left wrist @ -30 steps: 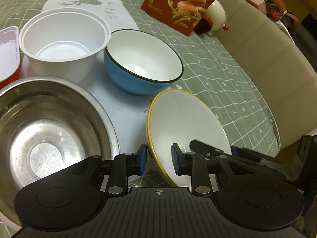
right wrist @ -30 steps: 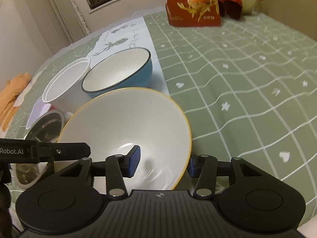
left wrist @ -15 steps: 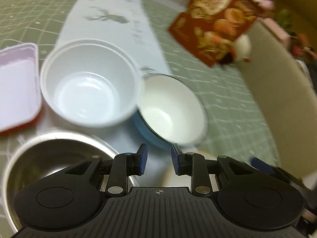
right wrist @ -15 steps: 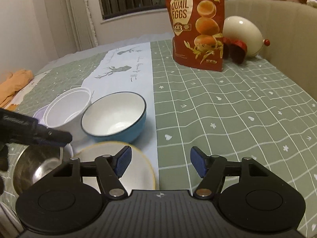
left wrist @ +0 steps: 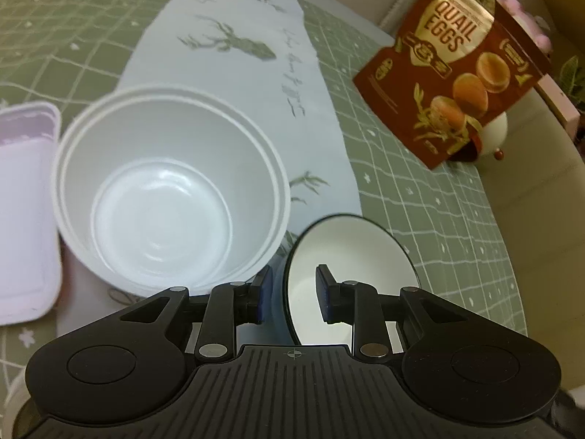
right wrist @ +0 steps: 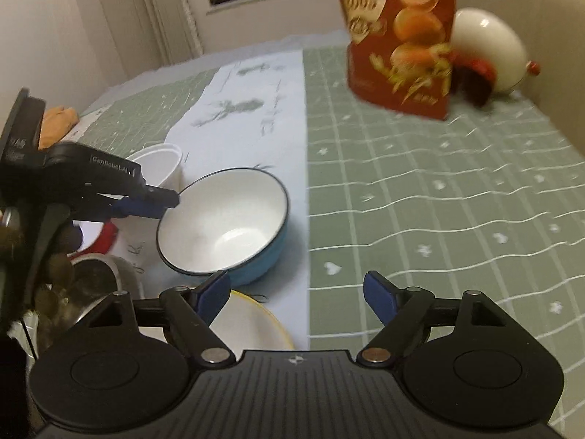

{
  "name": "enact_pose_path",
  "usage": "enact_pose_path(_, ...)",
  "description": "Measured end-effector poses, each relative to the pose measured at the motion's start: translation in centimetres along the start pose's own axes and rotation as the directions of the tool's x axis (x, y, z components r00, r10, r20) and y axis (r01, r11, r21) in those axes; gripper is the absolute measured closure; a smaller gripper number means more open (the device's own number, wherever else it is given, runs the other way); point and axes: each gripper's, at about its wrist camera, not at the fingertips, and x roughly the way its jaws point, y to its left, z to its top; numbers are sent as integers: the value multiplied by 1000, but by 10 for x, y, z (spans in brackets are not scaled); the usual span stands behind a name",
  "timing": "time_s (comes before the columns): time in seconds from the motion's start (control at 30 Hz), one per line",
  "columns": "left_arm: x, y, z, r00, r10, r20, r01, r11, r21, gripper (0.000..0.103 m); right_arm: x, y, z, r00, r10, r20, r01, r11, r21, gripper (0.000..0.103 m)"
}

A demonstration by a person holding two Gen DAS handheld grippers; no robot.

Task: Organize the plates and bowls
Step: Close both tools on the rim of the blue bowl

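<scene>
Moved since earlier: yellow-rimmed bowl (right wrist: pixel 252 323) released, now resting on the table beneath the right gripper (right wrist: pixel 296 291); jaws just opened, spread wide, nothing between.
Left gripper (left wrist: pixel 290 294): shifted onward from the yellow-rimmed bowl to the blue bowl (left wrist: pixel 351 278); jaws partly apart, straddling its near rim, pads apparently not pressing.
Blue bowl: empty, white inside, on the pale runner (left wrist: pixel 237 58).
White plastic bowl (left wrist: pixel 168 194): empty, just left of the blue bowl.
Steel bowl (right wrist: pixel 98 285): left table edge.
Quail egg bag (left wrist: pixel 457 62): far right corner.
</scene>
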Motion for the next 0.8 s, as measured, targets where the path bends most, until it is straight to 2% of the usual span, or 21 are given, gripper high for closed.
enact_pose_path(0.13, 7, -6, -6, 1000, 28, -11, -27, 998, 55, 74, 31, 8, 25, 998, -29, -48, 30, 999, 17, 28)
enact_pose_path(0.27, 12, -8, -7, 999, 39, -15, -37, 995, 90, 74, 75, 3, 47, 985, 44, -169, -20, 990, 139, 46)
enact_pose_path(0.43, 18, -9, -10, 998, 59, -28, -55, 991, 120, 77, 117, -3, 52, 969, 44, -242, 7, 979, 206, 52)
enact_pose_path(0.5, 21, -11, -11, 997, 66, -33, -62, 989, 134, 77, 126, -6, 50, 958, 83, -274, -14, 969, 245, 59)
enact_pose_path(0.57, 25, -13, -11, 996, 71, -44, -64, 987, 144, 77, 134, -7, 47, 945, 123, -304, -37, 962, 272, 60)
enact_pose_path(0.63, 31, -13, -11, 996, 70, -63, -60, 988, 146, 77, 140, -4, 44, 936, 126, -327, -34, 961, 273, 60)
enact_pose_path(0.8, 47, -13, -14, 992, 82, -101, -66, 986, 150, 74, 144, 4, 45, 935, 117, -335, -31, 968, 250, 60)
